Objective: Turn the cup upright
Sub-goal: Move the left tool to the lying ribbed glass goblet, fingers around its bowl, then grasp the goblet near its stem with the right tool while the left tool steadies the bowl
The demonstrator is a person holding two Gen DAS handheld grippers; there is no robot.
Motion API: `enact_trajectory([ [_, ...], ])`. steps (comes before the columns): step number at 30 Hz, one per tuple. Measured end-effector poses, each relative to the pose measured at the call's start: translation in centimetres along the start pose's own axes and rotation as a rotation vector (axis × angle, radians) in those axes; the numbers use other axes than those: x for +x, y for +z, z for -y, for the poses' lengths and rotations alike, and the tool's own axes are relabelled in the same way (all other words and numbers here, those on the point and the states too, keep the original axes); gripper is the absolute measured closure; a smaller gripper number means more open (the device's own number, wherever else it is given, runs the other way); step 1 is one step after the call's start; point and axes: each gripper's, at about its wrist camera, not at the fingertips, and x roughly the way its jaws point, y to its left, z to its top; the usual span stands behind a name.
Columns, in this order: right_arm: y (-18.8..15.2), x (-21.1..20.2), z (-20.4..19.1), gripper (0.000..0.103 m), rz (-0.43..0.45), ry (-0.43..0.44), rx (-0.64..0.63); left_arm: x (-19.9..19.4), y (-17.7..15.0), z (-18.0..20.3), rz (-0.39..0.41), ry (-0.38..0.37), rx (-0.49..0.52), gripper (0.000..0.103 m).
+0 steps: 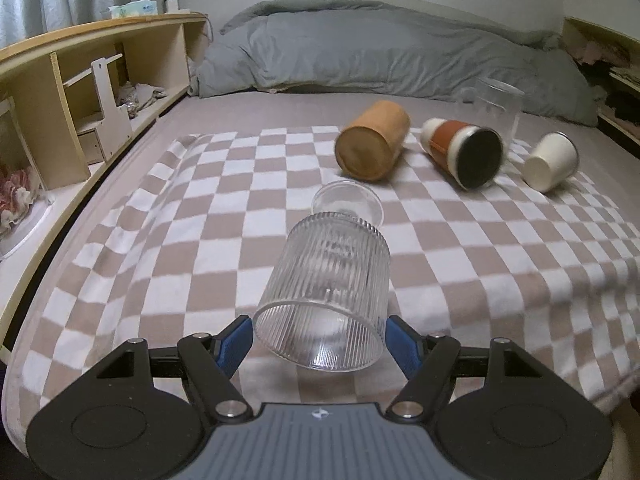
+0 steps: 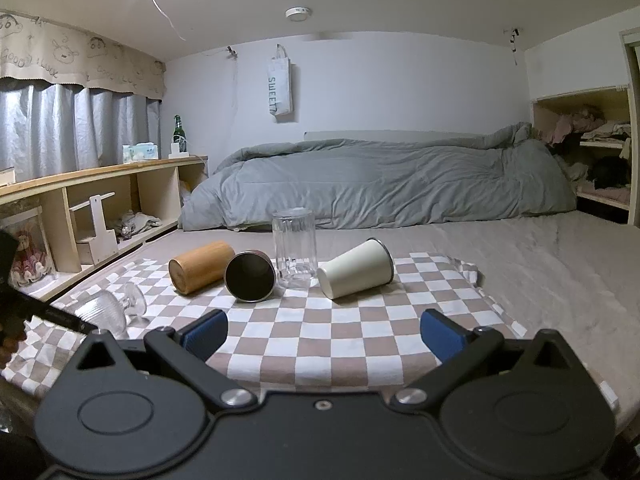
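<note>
A ribbed clear glass goblet (image 1: 328,292) lies on its side on the checkered cloth (image 1: 200,240), foot pointing away. My left gripper (image 1: 320,340) has its blue pads on either side of the goblet's rim, closed against it. The goblet also shows at the left in the right wrist view (image 2: 106,312). My right gripper (image 2: 324,332) is open and empty above the cloth's front part. A wooden cup (image 2: 200,266), a dark-mouthed tumbler (image 2: 250,276) and a white cup (image 2: 356,274) lie on their sides. A clear glass (image 2: 294,248) stands upright behind them.
A grey duvet (image 2: 380,184) lies across the far side of the bed. A wooden shelf unit (image 2: 100,208) runs along the left, with a green bottle (image 2: 179,130) on top. Another shelf with clothes (image 2: 592,152) is at the right.
</note>
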Motion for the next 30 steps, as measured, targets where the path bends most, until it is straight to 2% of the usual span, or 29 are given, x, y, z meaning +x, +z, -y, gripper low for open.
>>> enact_trajectory([
  [5, 0.4, 0.9, -0.2, 0.0, -0.036, 0.021, 0.019, -0.1, -0.6, 0.1, 0.007, -0.007, 0.025, 0.03],
  [11, 2.9, 4.0, -2.5, 0.0, -0.106, 0.146, -0.021, -0.2, -0.5, 0.0, 0.039, -0.015, 0.046, 0.029],
  [15, 4.6, 8.1, -5.7, 0.002, -0.167, 0.228, -0.085, -0.2, -0.7, 0.2, 0.056, -0.015, 0.089, 0.029],
  [19, 5.7, 12.7, -9.7, 0.025, -0.188, 0.34, -0.138, -0.2, -0.9, 0.1, 0.064, -0.019, 0.111, 0.029],
  [20, 5.8, 13.7, -10.6, 0.033, -0.197, 0.368, -0.134, -0.2, -0.9, 0.1, 0.067, -0.021, 0.116, 0.029],
  [23, 6.1, 17.0, -13.4, 0.049, -0.225, 0.455, -0.104, -0.1, -1.1, -0.1, 0.079, -0.03, 0.132, 0.029],
  [26, 5.7, 20.1, -15.9, 0.063, -0.267, 0.516, -0.071, -0.1, -1.4, -0.4, 0.096, -0.044, 0.144, 0.029],
  [30, 4.6, 23.4, -18.3, 0.074, -0.31, 0.546, -0.061, 0.4, -1.8, -0.9, 0.124, -0.079, 0.149, 0.027],
])
